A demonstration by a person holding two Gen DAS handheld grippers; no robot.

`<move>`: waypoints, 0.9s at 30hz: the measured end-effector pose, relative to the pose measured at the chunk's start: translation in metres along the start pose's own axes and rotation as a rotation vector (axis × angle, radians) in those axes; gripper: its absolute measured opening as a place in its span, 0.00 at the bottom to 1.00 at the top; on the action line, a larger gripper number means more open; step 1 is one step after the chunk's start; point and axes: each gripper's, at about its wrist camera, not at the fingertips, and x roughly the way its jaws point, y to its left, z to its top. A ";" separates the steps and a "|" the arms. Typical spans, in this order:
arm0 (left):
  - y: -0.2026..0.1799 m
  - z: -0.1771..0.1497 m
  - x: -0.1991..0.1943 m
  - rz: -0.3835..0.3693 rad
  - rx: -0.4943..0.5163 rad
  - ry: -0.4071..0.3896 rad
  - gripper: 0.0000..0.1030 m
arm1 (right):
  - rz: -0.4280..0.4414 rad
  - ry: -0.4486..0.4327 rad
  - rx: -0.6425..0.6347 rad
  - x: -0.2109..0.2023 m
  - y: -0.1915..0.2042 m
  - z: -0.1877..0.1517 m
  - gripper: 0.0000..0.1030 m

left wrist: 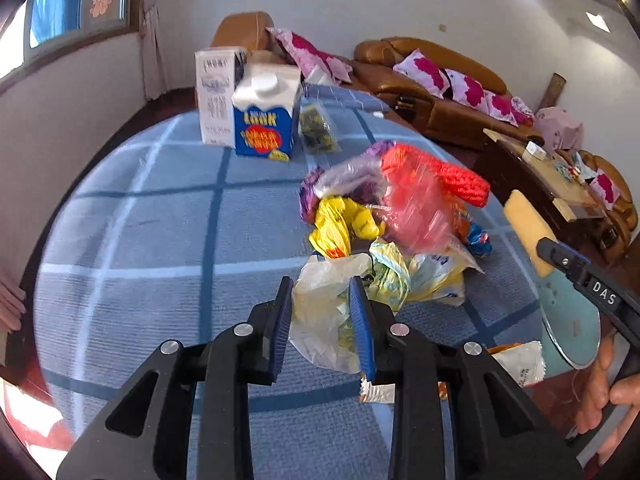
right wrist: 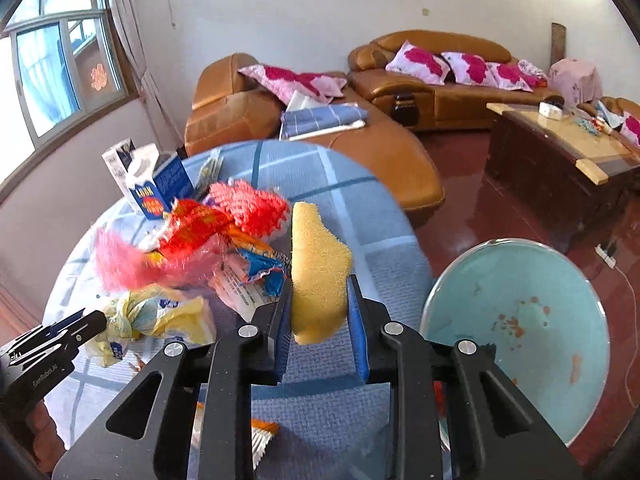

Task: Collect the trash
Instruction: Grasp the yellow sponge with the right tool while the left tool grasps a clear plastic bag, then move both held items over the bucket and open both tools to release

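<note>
Trash pile (left wrist: pixel 384 220) | left gripper (left wrist: pixel 322 292) clamping pale plastic bag (left wrist: pixel 320 312) | right gripper (right wrist: pixel 318 292) gripping yellow sponge (right wrist: pixel 318 256) | step: gathering; next likely sweeping toward teal bowl (right wrist: pixel 520 320)

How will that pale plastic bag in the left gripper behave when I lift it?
The plastic bag looks thin and crumpled, so probably floppy and light. It touches the wrapper pile, so it may drag neighbours along. The left gripper pinches only a fold, which might slip.

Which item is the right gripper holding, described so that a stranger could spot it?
Start at the round table under the blue checked cloth. At its right edge, beside the wrapper pile, the right gripper is shut on the yellow sponge. It is the only thick, porous, plain block there; its neighbours are crinkled plastic.
</note>
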 end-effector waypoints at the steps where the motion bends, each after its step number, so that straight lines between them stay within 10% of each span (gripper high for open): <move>1: 0.000 0.000 -0.005 0.007 0.003 -0.011 0.28 | -0.001 -0.011 0.001 -0.005 -0.001 0.000 0.25; 27: -0.006 0.019 -0.111 0.174 0.017 -0.252 0.28 | -0.015 -0.154 0.040 -0.070 -0.028 -0.014 0.25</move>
